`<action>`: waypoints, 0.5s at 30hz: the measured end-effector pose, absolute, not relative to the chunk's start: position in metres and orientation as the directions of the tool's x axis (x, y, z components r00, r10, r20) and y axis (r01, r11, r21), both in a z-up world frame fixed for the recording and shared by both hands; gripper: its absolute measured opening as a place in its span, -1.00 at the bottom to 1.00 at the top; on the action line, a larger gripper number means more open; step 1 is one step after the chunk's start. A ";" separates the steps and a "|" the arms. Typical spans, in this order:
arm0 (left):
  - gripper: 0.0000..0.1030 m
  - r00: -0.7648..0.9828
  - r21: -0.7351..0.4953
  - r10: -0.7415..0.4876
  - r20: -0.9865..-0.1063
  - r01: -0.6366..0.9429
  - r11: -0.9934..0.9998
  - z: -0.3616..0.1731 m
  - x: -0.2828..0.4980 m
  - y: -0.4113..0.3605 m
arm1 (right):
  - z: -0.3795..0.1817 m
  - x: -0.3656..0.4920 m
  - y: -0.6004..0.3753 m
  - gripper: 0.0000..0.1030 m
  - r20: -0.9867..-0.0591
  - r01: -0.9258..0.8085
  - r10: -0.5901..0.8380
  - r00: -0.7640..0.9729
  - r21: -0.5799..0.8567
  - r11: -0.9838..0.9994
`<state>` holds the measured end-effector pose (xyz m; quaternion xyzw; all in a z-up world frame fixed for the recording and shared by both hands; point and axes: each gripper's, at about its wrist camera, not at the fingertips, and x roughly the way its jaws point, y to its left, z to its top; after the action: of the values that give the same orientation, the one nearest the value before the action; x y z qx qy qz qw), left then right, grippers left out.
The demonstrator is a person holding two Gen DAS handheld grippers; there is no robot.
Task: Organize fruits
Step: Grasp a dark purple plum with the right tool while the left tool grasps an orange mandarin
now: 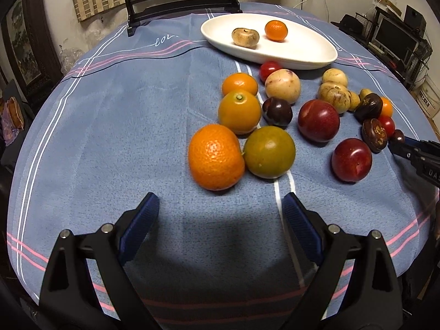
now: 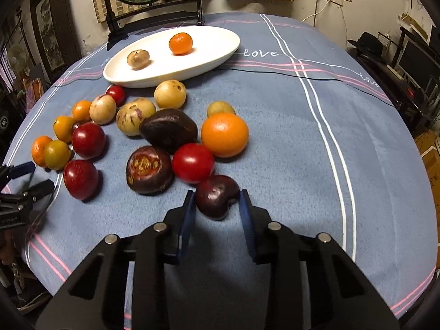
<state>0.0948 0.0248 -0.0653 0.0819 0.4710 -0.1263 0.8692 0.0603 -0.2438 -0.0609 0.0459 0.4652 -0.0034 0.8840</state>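
Note:
Several fruits lie on the blue tablecloth in front of a white oval plate (image 1: 308, 52) (image 2: 220, 41) that holds a small orange (image 2: 180, 43) and a brownish fruit (image 2: 138, 59). My right gripper (image 2: 217, 202) has its fingers on both sides of a dark purple plum (image 2: 216, 195) on the cloth; the left pad touches it, the right pad is very close. My left gripper (image 1: 220, 206) is open and empty, just short of a large orange (image 1: 216, 157) and a green-orange citrus (image 1: 269, 156). The right gripper's tip (image 1: 398, 145) shows at the right of the left wrist view.
Red plums (image 1: 318, 120), tomatoes (image 2: 193, 162), dark mangosteens (image 2: 150, 169), pale yellow fruits (image 1: 282, 85) and small oranges crowd the cloth below the plate. A dark wooden mirror stand (image 1: 181, 2) stands behind the plate. The round table's edge curves near both grippers.

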 end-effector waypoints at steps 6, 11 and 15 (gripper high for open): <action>0.81 0.527 0.026 -0.131 -0.840 0.279 0.960 -0.065 0.098 0.031 | -0.057 0.053 -0.247 -0.38 -0.807 0.055 0.073 0.586 0.130 0.990; 0.81 0.531 0.022 -0.132 -0.837 0.275 0.961 -0.064 0.100 0.033 | -0.048 0.044 -0.245 -0.38 -0.797 0.029 0.089 0.597 0.132 0.991; 0.81 0.544 0.032 -0.129 -0.829 0.276 0.961 -0.064 0.102 0.032 | -0.043 0.037 -0.241 -0.38 -0.791 0.001 0.108 0.602 0.135 0.991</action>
<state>0.1016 0.0320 -0.0640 0.0796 0.4633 -0.1157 0.8750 0.0369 -0.2405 -0.0426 0.0610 0.4451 0.0298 0.8929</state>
